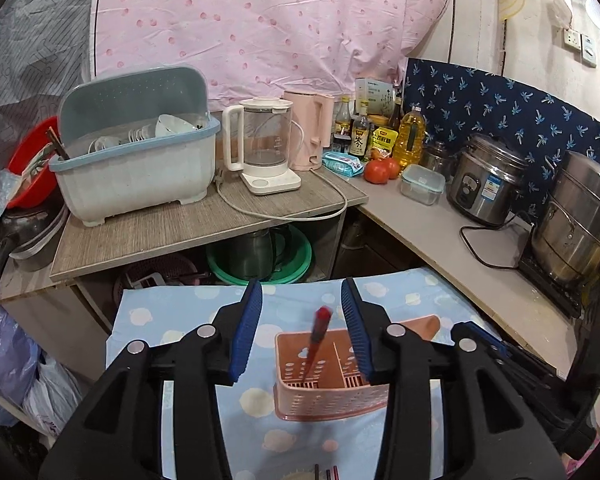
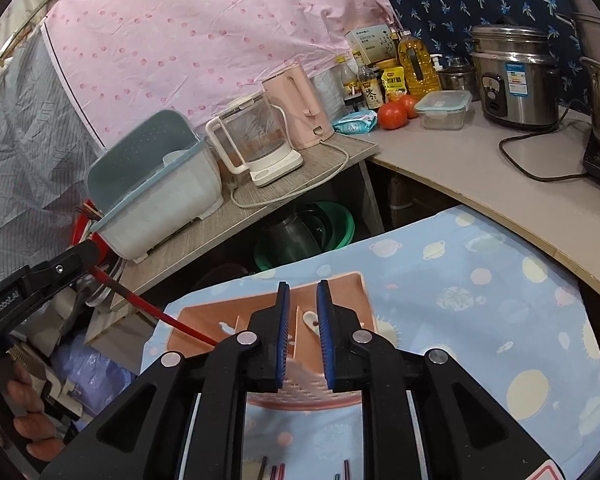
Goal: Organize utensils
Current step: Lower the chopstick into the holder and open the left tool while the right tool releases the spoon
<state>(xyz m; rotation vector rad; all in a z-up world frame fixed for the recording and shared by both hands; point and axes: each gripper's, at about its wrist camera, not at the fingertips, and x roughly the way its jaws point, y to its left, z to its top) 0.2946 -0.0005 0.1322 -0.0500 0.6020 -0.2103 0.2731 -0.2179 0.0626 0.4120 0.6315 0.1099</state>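
Observation:
A pink slotted utensil caddy [image 1: 332, 394] stands on the blue patterned cloth [image 1: 204, 320]. A red chopstick [image 1: 315, 344] leans in its left compartment, free between the wide-open jaws of my left gripper [image 1: 302, 328]. In the right wrist view the same chopstick [image 2: 160, 314] slants from near the left gripper's black body down into the caddy [image 2: 204, 320]. My right gripper [image 2: 303, 332] has its jaws closed on the caddy's near wall [image 2: 304, 384]. A white spoon [image 2: 310, 316] lies inside. More chopstick ends [image 2: 274, 472] show at the bottom edge.
A blue-grey dish rack [image 1: 140, 160] with bowls, a glass kettle [image 1: 264, 148] and a pink kettle [image 1: 312, 132] stand on the wooden counter. Bottles, tomatoes [image 1: 380, 170], a food box, a rice cooker [image 1: 488, 180] and a steel pot [image 1: 580, 224] line the right counter.

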